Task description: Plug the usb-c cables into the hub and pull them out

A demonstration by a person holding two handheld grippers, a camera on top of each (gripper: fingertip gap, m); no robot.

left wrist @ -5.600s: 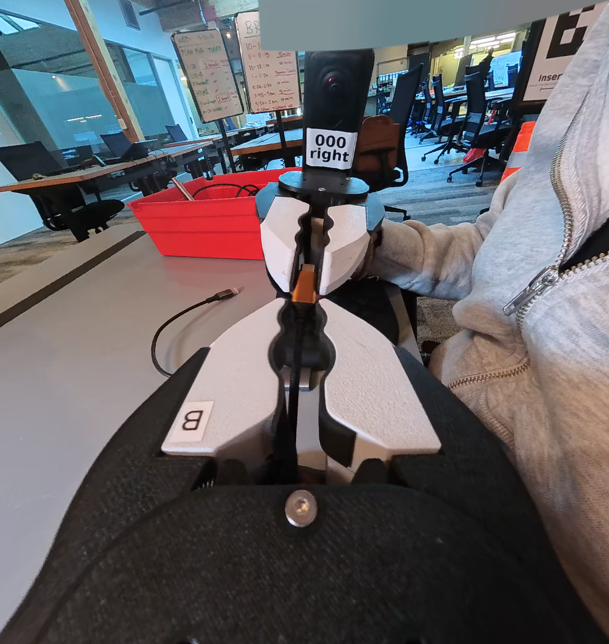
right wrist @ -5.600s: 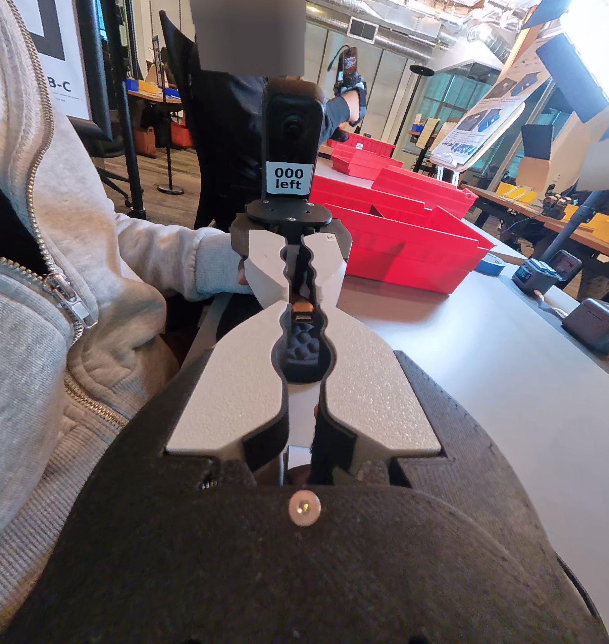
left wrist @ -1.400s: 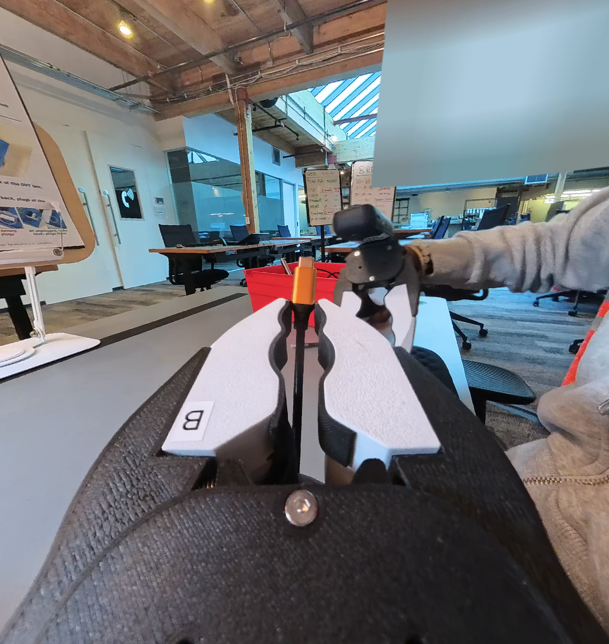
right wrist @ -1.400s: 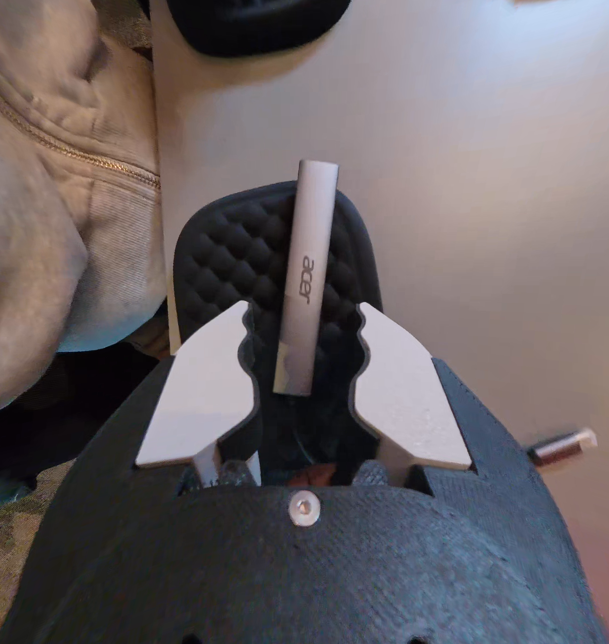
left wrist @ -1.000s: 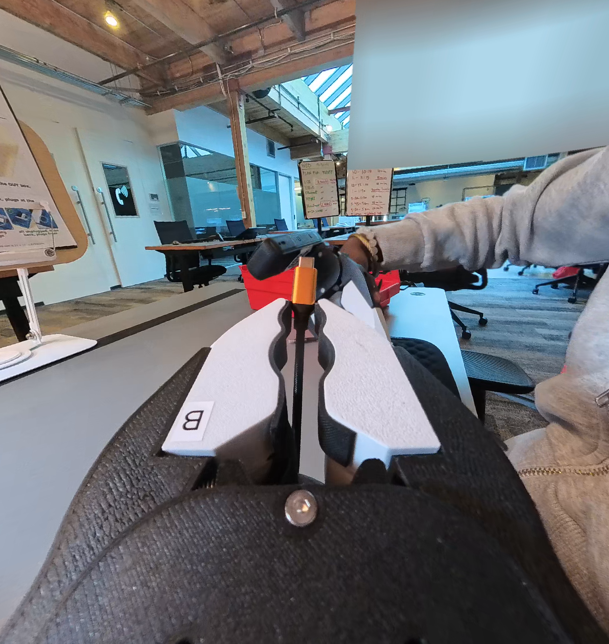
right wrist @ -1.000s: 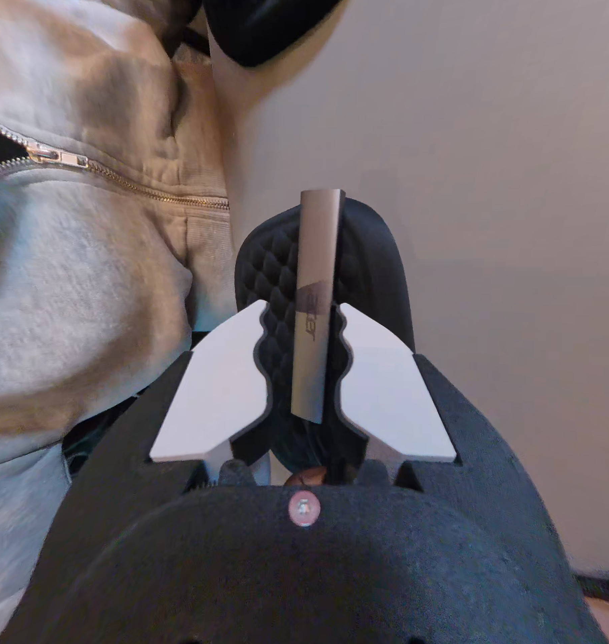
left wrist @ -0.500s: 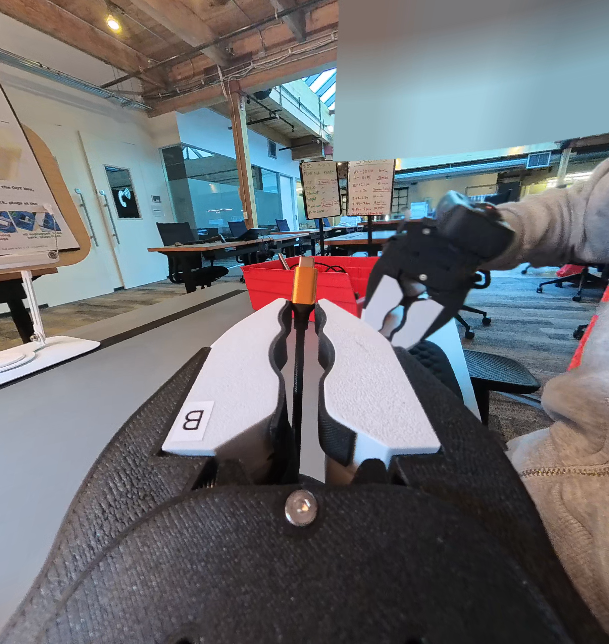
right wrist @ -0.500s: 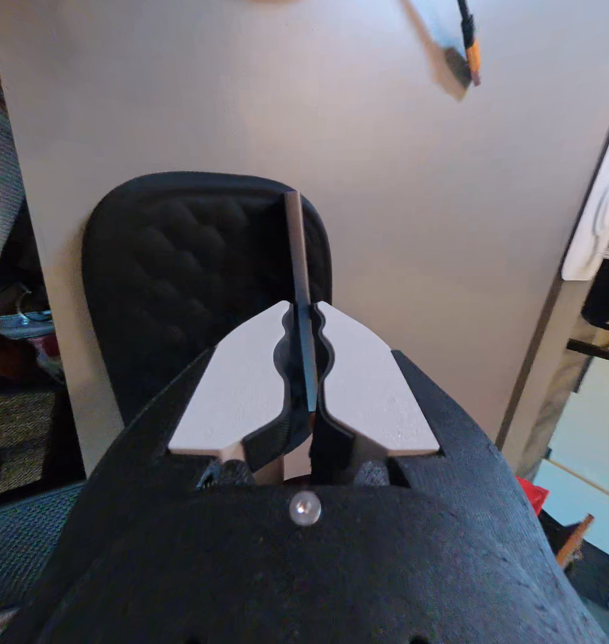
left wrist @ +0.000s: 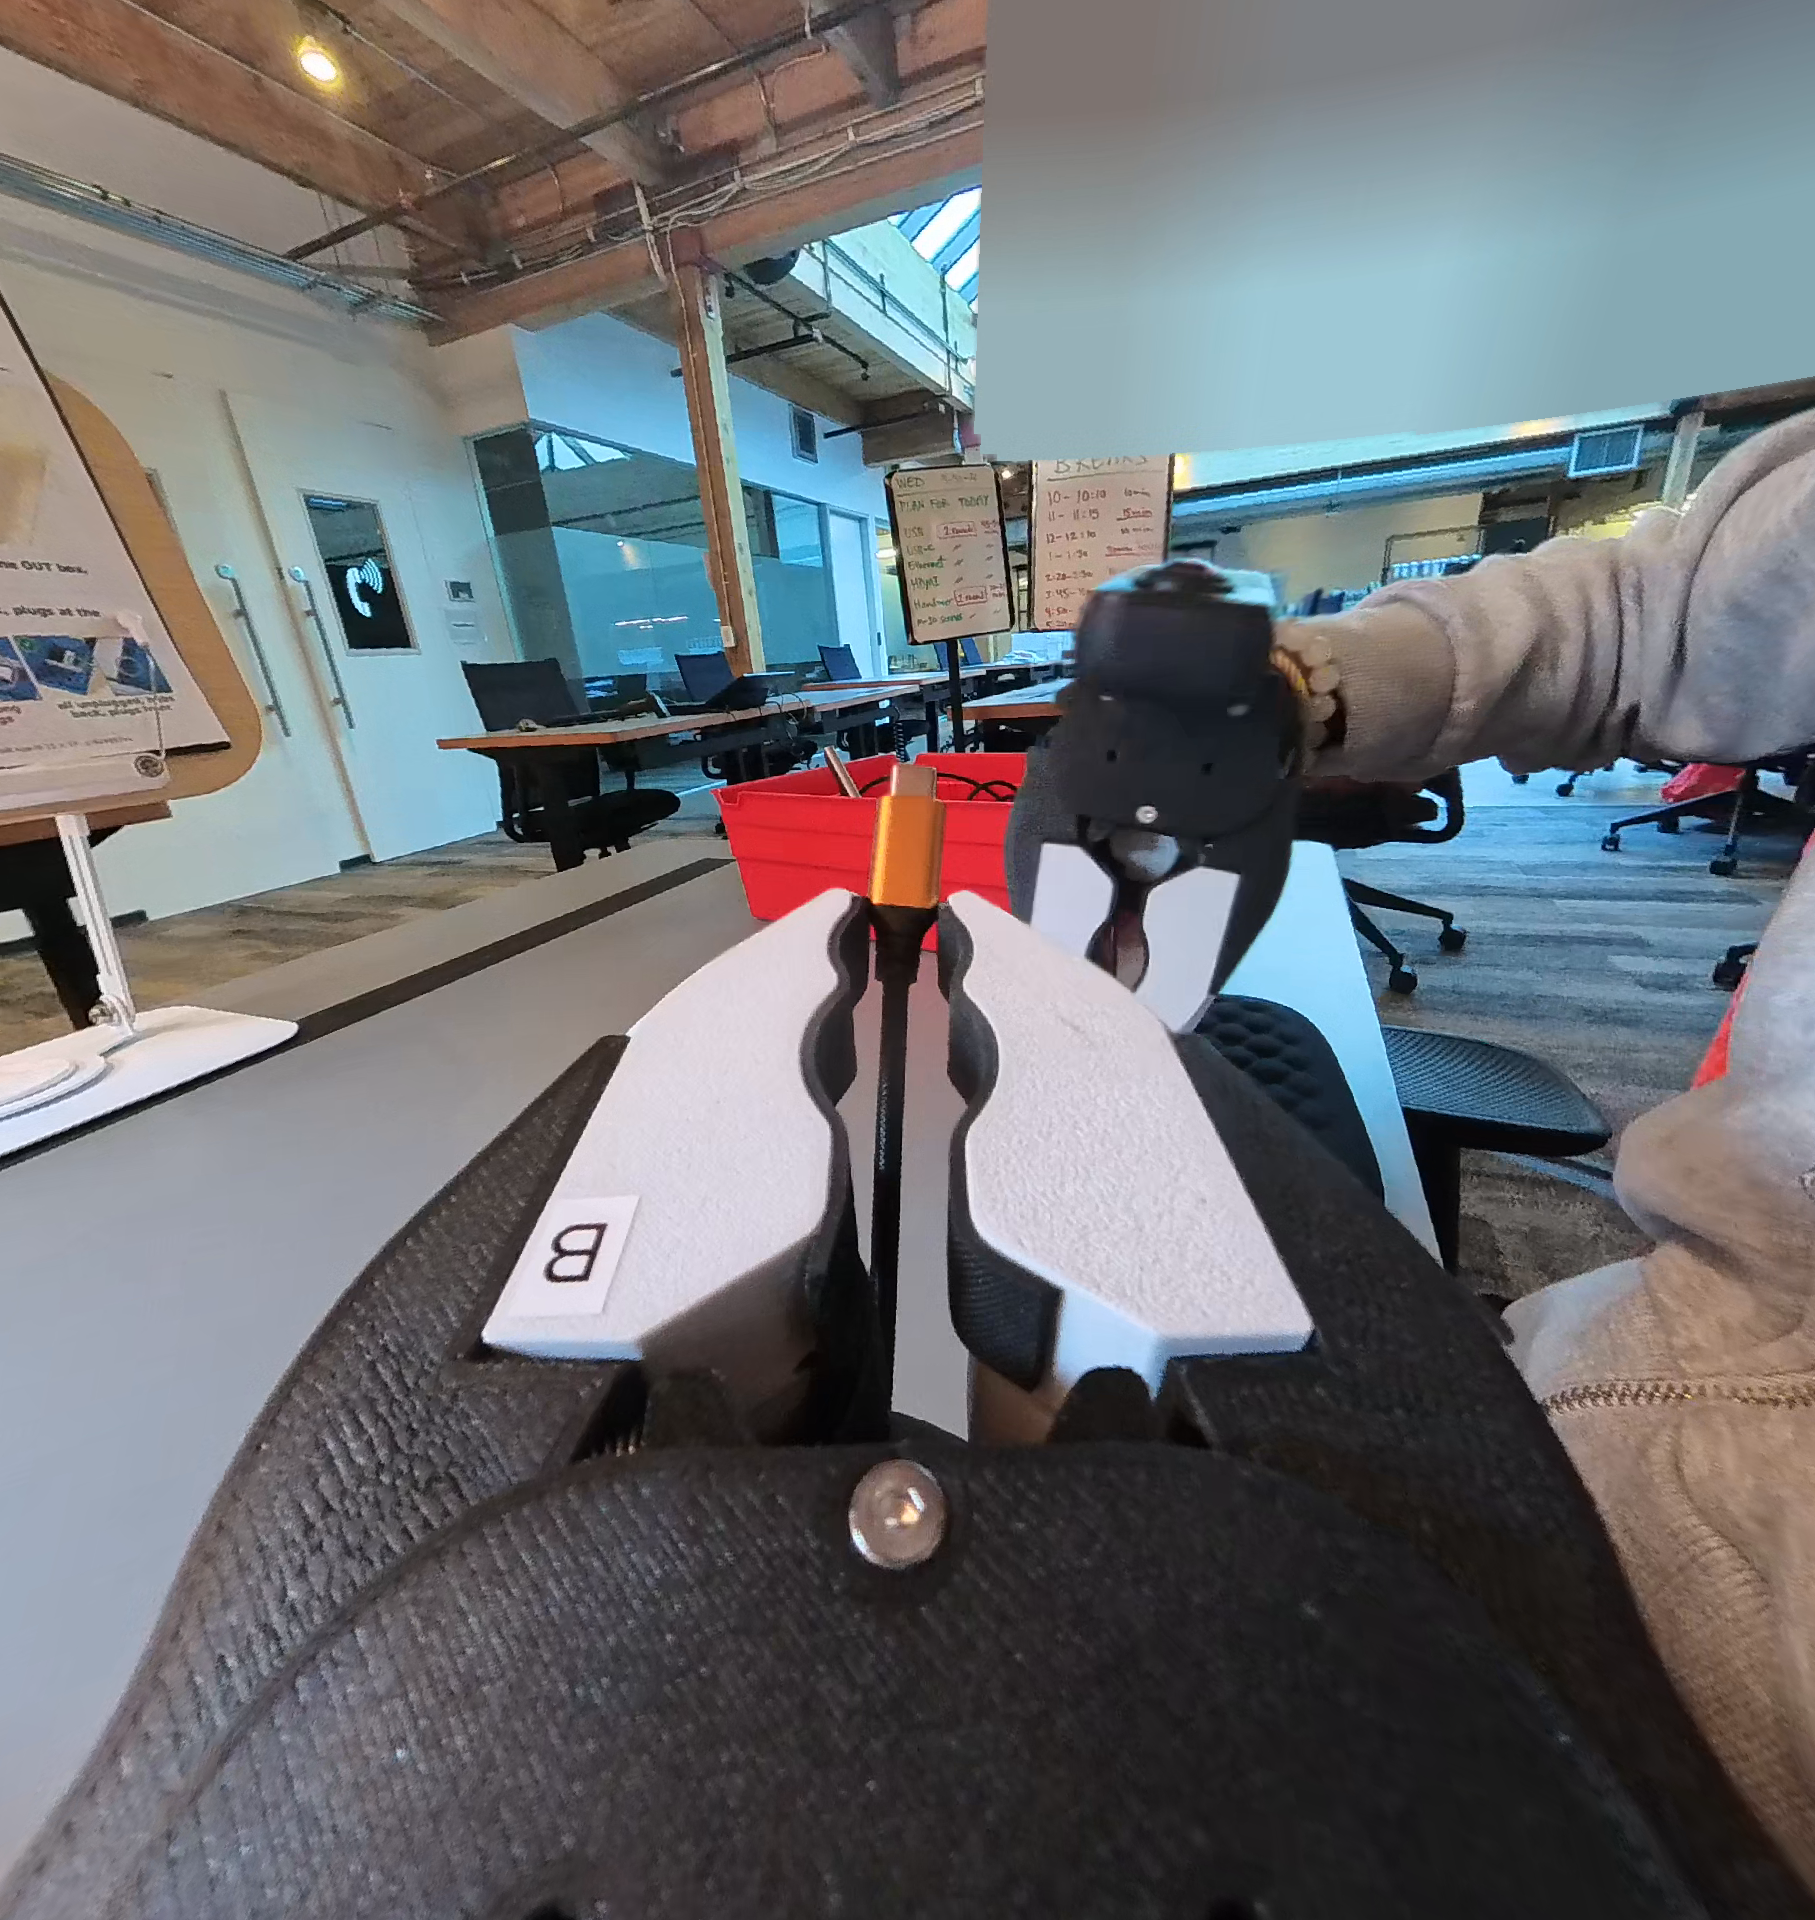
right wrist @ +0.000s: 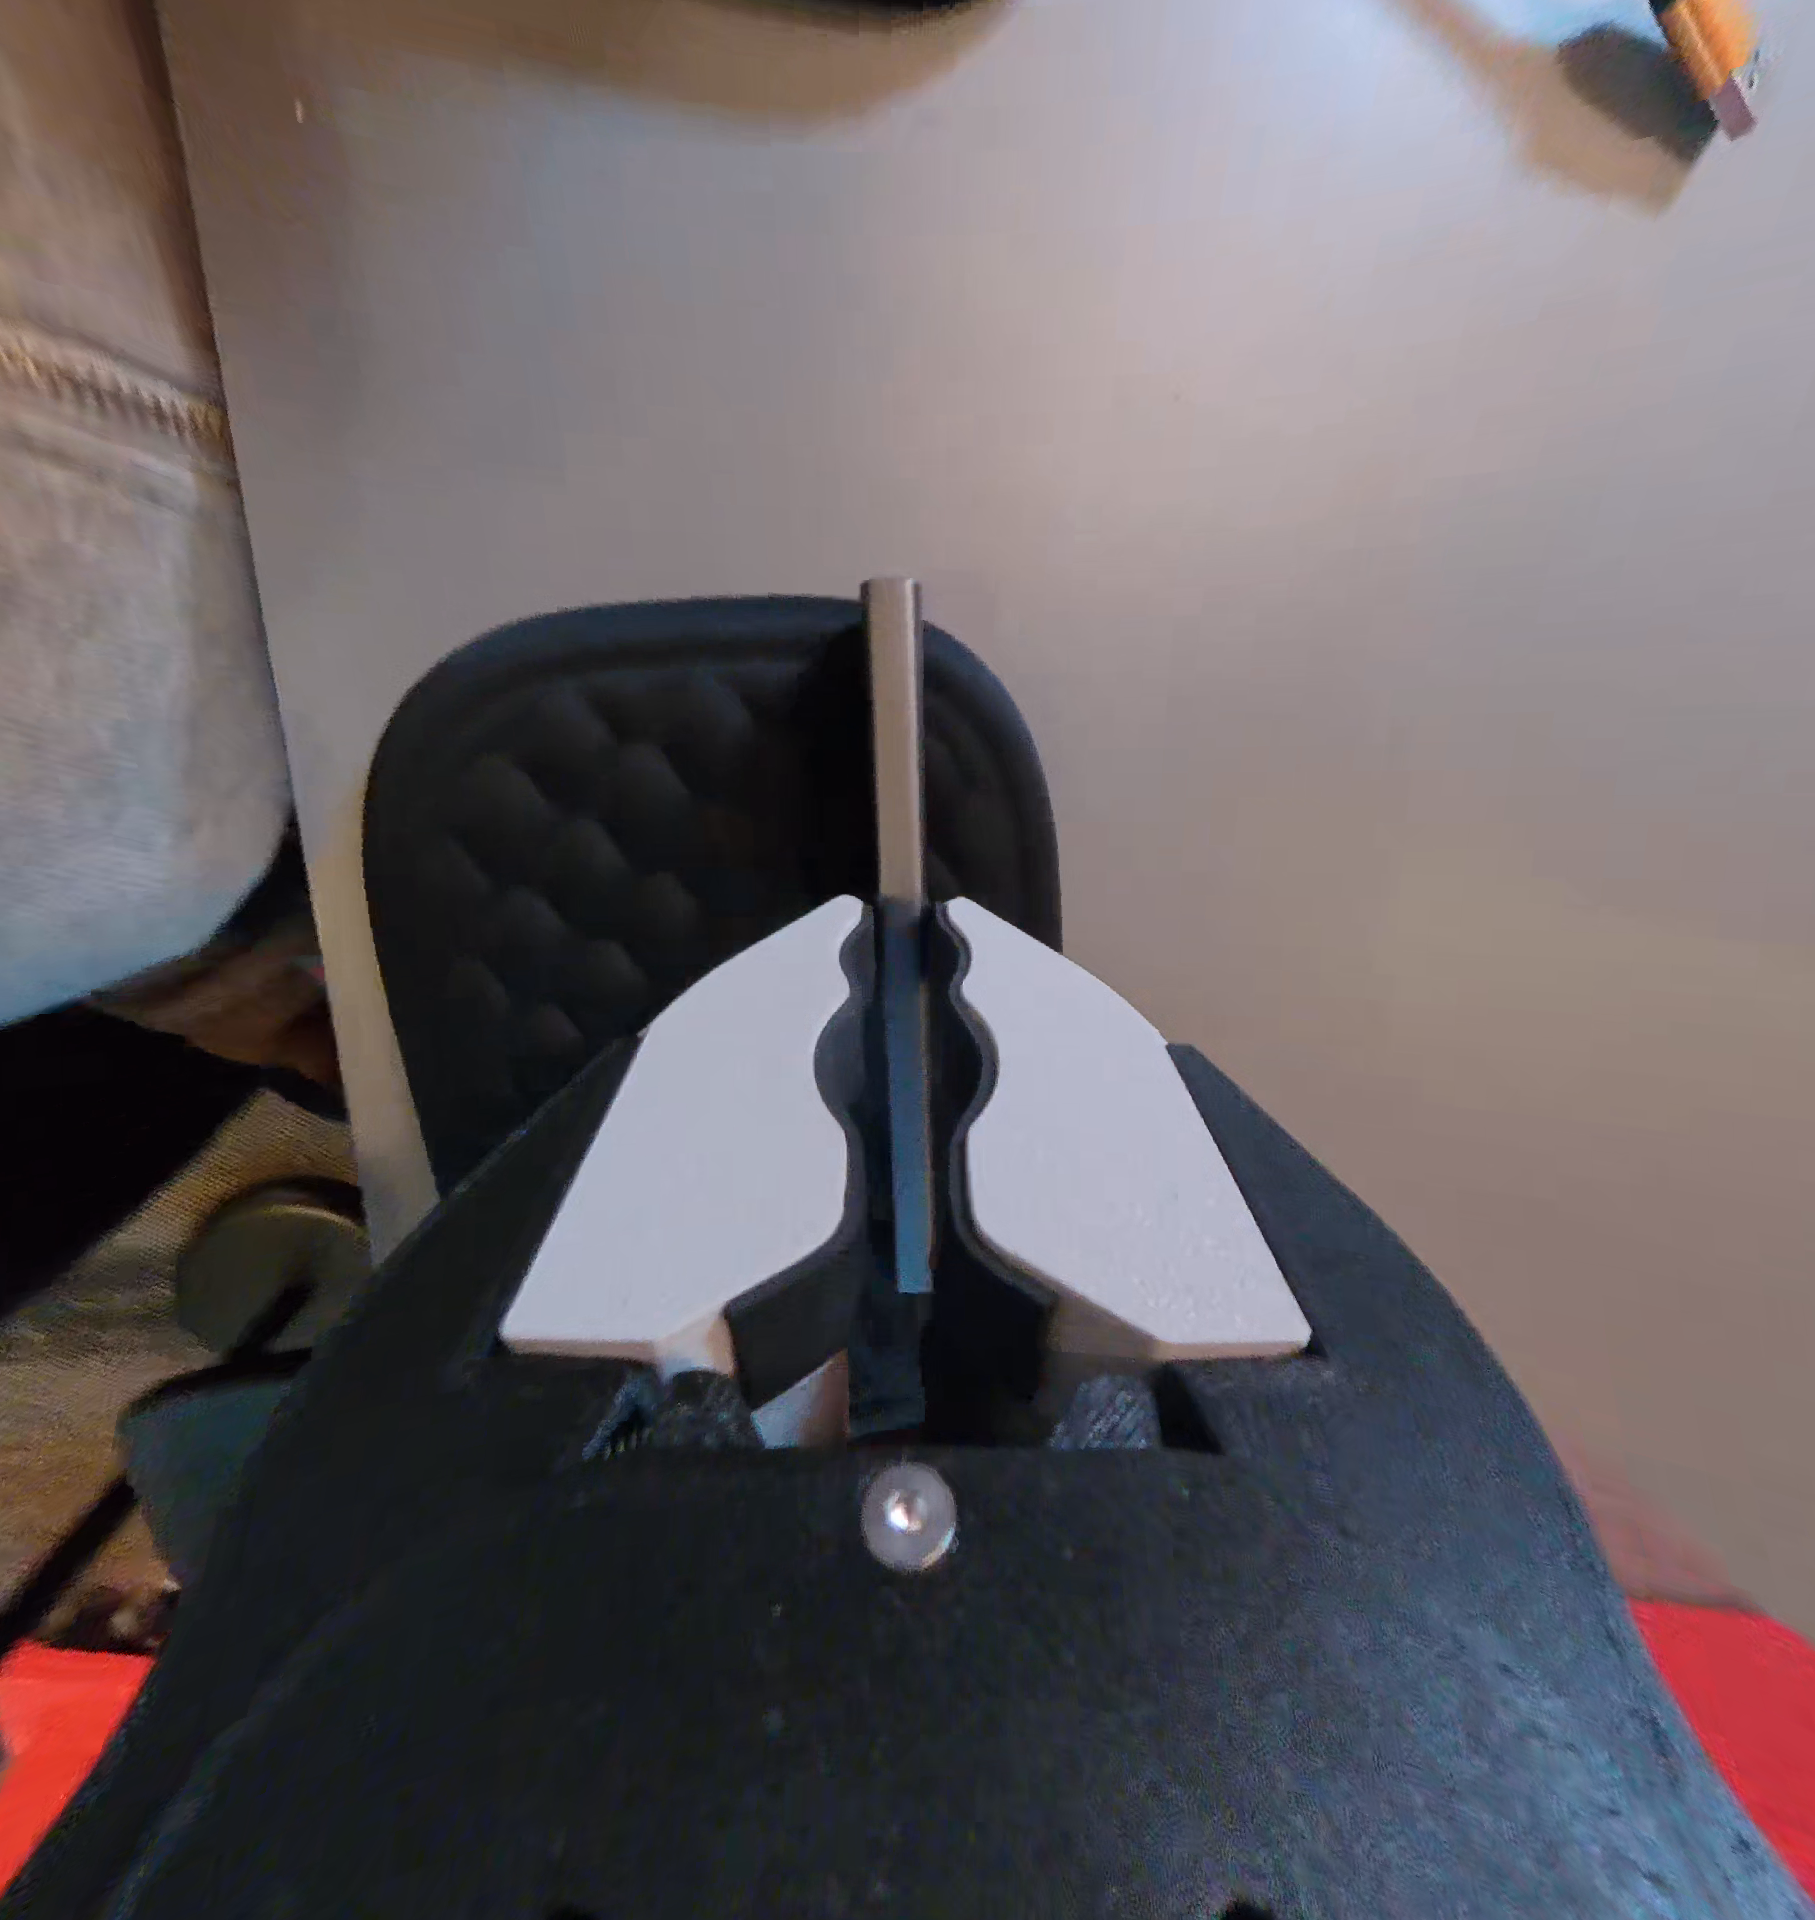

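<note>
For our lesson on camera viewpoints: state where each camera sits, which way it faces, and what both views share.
Left wrist view: on the left gripper, facing level across the grey table; grey sleeve shows.
Right wrist view: on the right gripper, facing down at the table edge; grey hoodie shows.
Shared: orange USB-C plug, table, black pad.

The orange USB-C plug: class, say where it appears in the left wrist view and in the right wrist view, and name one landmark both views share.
Left wrist view: the orange USB-C plug stands just above centre, sticking out past the tips of the left gripper.
Right wrist view: the plug sits in the top right corner, blurred, above the grey table.
Shared landmark: the black quilted pad.
</note>
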